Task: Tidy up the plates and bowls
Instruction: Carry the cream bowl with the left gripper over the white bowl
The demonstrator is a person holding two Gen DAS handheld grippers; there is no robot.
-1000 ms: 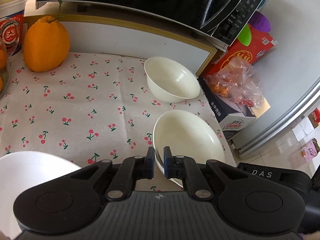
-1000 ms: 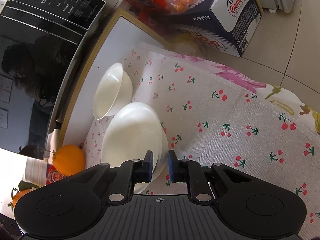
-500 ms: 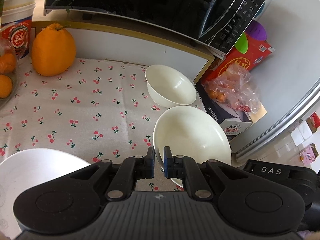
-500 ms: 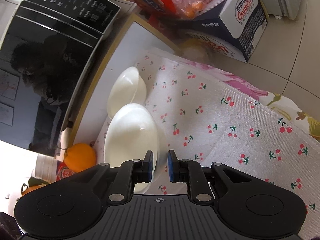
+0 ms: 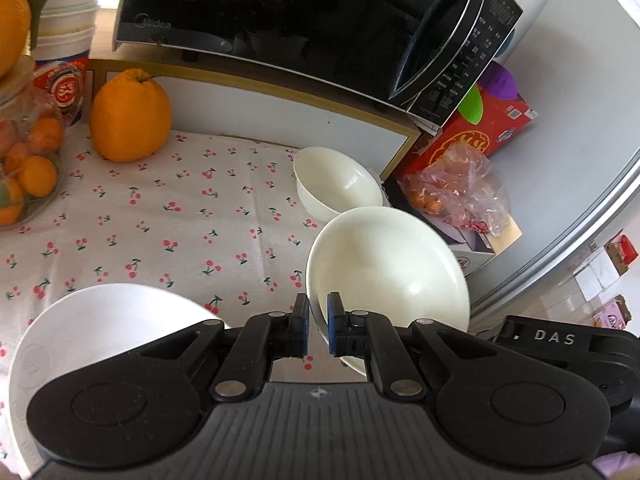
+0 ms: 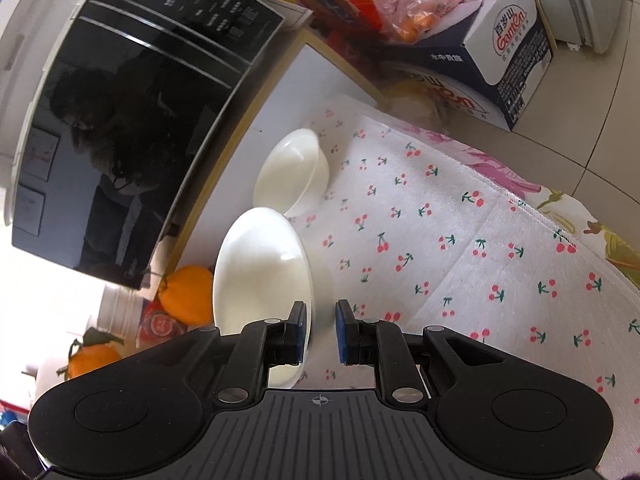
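We have the shallow white bowl [image 5: 388, 268] clamped at opposite rims by the left gripper [image 5: 318, 326] and right gripper [image 6: 322, 330], held above the cherry-print tablecloth [image 5: 168, 216]. Next, we judge, it nests into the small bowl [image 5: 336, 188] beyond, which calls for level, matched hands.

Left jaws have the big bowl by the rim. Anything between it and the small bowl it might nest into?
Nothing visible. The large bowl, in the left gripper, hangs just in front of the small bowl, which looks empty; only cherry-print cloth shows between them.
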